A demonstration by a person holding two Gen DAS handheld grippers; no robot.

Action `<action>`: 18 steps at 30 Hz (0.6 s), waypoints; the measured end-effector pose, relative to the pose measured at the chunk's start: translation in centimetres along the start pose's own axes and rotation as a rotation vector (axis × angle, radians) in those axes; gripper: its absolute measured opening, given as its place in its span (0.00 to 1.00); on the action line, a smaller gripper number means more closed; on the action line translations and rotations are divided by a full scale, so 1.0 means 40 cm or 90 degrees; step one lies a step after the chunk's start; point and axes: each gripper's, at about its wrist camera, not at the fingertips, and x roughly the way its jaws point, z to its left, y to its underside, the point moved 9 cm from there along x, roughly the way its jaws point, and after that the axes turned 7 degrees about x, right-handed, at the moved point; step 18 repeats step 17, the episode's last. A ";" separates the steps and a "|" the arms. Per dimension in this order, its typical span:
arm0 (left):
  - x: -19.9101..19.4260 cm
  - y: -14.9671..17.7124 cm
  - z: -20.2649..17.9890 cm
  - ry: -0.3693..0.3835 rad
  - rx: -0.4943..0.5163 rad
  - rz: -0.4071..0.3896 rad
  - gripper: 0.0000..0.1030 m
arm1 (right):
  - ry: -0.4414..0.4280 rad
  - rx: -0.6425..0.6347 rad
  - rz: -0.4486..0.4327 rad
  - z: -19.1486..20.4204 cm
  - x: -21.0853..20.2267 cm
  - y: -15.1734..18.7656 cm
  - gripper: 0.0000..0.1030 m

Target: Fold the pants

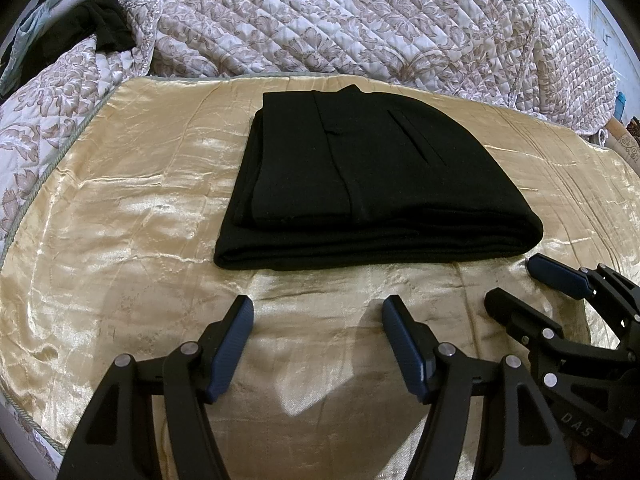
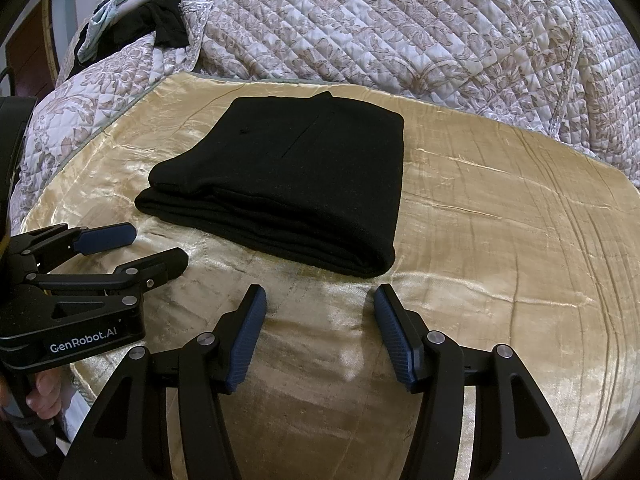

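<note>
Black pants [image 1: 360, 176] lie folded in compact stack on gold cover [image 1: 120, 208]. Left gripper [image 1: 318, 312], right gripper [image 2: 320, 300] both open, empty. Looks done.

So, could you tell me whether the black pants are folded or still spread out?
Folded: the black pants lie as a compact stack, layers visible along the near edge.

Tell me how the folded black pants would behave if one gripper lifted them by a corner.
The pants are soft cloth in stacked layers, so they would likely sag and unfold from one corner. They look thick, so probably fairly heavy for a garment. On the shiny gold cover a push would likely slide them, top layers maybe shifting first.
</note>
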 end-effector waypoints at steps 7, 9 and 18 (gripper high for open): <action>0.000 0.000 0.001 0.000 0.001 0.000 0.68 | 0.001 0.000 0.000 0.001 0.000 0.000 0.56; 0.000 0.000 0.000 0.000 0.001 -0.001 0.68 | 0.001 0.000 -0.001 0.001 0.001 0.000 0.56; 0.000 0.000 0.000 0.001 0.000 0.000 0.68 | 0.002 -0.001 -0.001 0.002 0.001 0.001 0.56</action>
